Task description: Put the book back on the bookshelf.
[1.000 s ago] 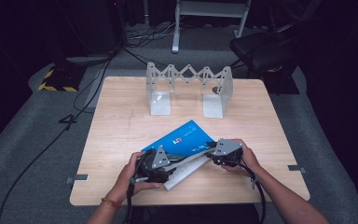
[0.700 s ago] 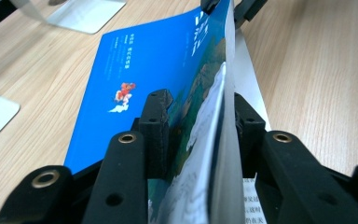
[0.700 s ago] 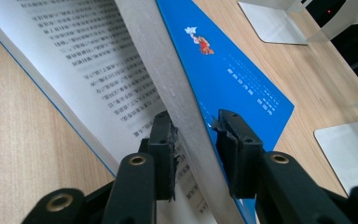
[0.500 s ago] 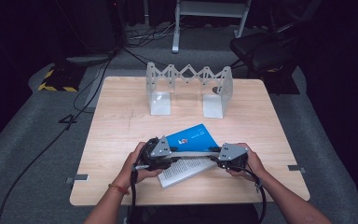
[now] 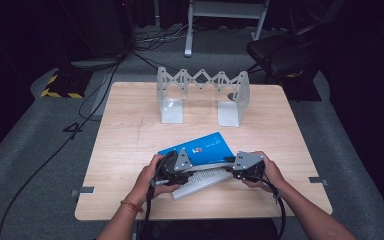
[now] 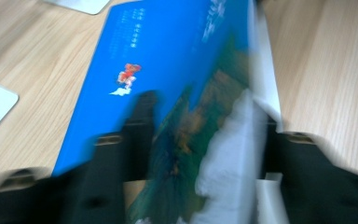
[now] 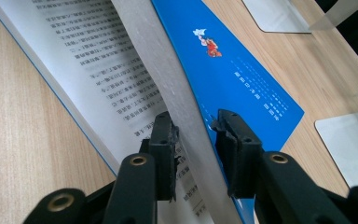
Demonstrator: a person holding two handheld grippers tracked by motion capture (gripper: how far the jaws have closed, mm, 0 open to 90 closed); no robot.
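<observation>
Blue book point(image 5: 202, 150) lies open near the front edge of the wooden table point(image 5: 130, 135), in front of a white accordion-style rack point(image 5: 202, 95) w/ two flat feet. Left tongs point(image 6: 200, 140) straddle the raised blue cover, view blurred, so can't tell if they're actually clamping it. Right tongs point(image 7: 195, 135) sit partly open around the lifted cover's edge, a gap on one side, printed page point(image 7: 88, 60) flat below.
</observation>
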